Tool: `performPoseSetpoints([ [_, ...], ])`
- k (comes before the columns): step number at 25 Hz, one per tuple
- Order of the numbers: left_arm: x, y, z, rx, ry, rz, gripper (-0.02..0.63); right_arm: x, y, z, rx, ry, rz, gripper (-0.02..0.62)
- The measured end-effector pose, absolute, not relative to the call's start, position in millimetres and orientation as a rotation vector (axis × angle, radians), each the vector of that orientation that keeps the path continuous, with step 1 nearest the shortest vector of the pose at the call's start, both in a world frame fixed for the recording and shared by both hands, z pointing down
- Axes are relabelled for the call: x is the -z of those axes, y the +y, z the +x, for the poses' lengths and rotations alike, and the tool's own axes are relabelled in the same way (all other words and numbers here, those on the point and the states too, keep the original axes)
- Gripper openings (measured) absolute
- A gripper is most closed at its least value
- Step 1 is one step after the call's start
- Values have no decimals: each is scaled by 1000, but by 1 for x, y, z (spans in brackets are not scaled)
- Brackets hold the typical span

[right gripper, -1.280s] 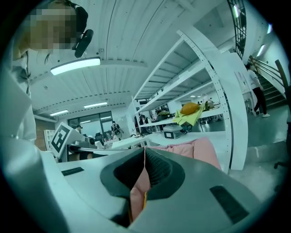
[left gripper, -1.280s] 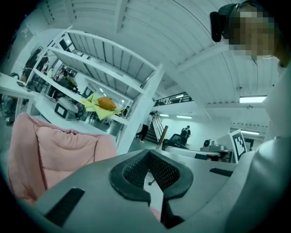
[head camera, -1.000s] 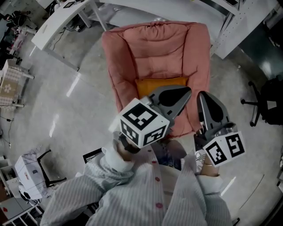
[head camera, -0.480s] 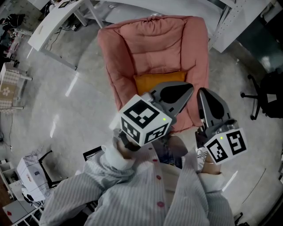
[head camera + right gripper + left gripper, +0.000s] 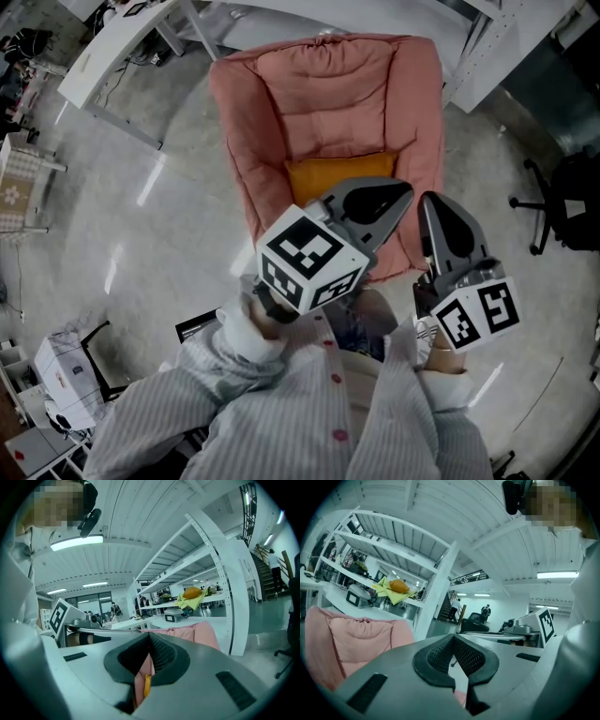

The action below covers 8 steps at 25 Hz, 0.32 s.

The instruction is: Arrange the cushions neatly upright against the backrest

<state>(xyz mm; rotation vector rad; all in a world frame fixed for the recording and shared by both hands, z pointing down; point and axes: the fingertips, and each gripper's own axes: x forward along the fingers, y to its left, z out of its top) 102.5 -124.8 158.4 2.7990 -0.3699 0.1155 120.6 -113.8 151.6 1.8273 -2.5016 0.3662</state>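
Looking steeply down, the head view shows a pink armchair (image 5: 281, 94) with one orange cushion (image 5: 337, 175) low in it, where the seat meets the backrest. From this angle I cannot tell whether the cushion stands upright or lies slumped flat. A person in a striped shirt (image 5: 309, 412) holds both grippers up close to the chest, above the front edge of the seat and well apart from the cushion.

The left gripper (image 5: 398, 187) points toward the cushion's near edge. Its own view shows the ribbed fingers (image 5: 471, 656) clenched together with nothing between them. The right gripper (image 5: 433, 202) sits just beside it, also clenched and empty. Only a sliver of cushion and pink padding shows past its closed tips.

Risks, as I judge them:
- Both pairs of fingers must release before any grasp. Pushing in clenched would shove the cushion deeper or tip it over.
- The cushion is soft, so a pinch on one corner may let it fold and sag instead of standing.
- The armchair padding is loose and quilted, so fingers closing low could catch pink fabric along with the cushion.
- The grippers hide the front of the seat in the head view, so a second cushion lying there could be missed
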Motion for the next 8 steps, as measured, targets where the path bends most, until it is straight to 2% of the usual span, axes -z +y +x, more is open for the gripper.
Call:
performPoseSetpoints([
  [8,-159,-129,101,-115,-358,2801,9,-152,-116,118,-374,-2495,1845,12],
])
